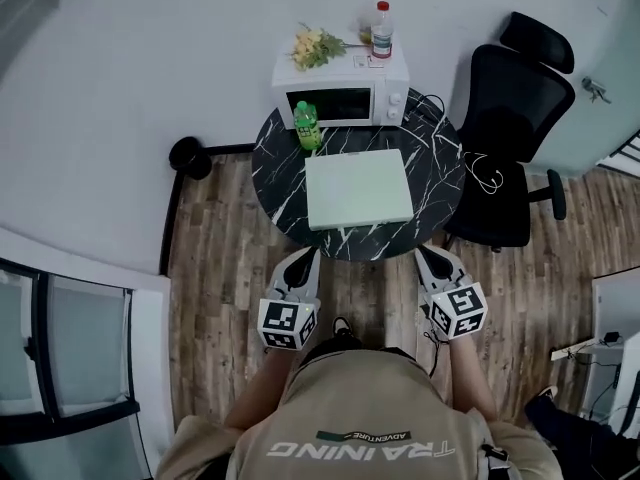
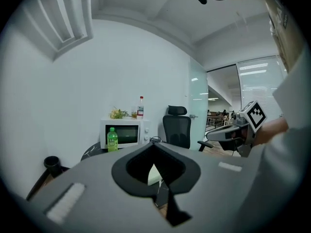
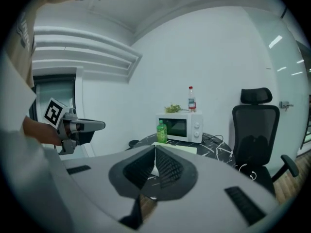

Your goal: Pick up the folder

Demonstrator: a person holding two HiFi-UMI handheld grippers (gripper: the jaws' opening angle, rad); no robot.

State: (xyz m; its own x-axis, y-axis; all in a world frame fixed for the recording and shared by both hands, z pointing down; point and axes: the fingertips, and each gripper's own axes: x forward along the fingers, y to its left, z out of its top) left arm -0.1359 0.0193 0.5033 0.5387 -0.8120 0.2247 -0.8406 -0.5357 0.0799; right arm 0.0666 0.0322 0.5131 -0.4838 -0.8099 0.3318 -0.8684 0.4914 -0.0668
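A pale green folder (image 1: pixel 359 188) lies flat on the round black marble table (image 1: pixel 280 163); its near edge also shows as the folder (image 3: pixel 181 149) in the right gripper view. My left gripper (image 1: pixel 303 259) hovers just short of the table's near edge, left of the folder, jaws shut and empty. Level with it on the other side, my right gripper (image 1: pixel 430 257) is also shut with nothing held. Each gripper shows in the other's view: the right gripper (image 2: pixel 214 134) and the left gripper (image 3: pixel 99 125). In the left gripper view a sliver of the folder (image 2: pixel 154 174) peeks through between the jaws.
On the table's far side stand a white microwave (image 1: pixel 345 93) and a green bottle (image 1: pixel 306 126). A red-capped bottle (image 1: pixel 381 30) and yellow flowers (image 1: pixel 316 46) sit on the microwave. A black office chair (image 1: pixel 510 138) stands right of the table, cables (image 1: pixel 470 163) beside it. A black bin (image 1: pixel 188 156) sits left.
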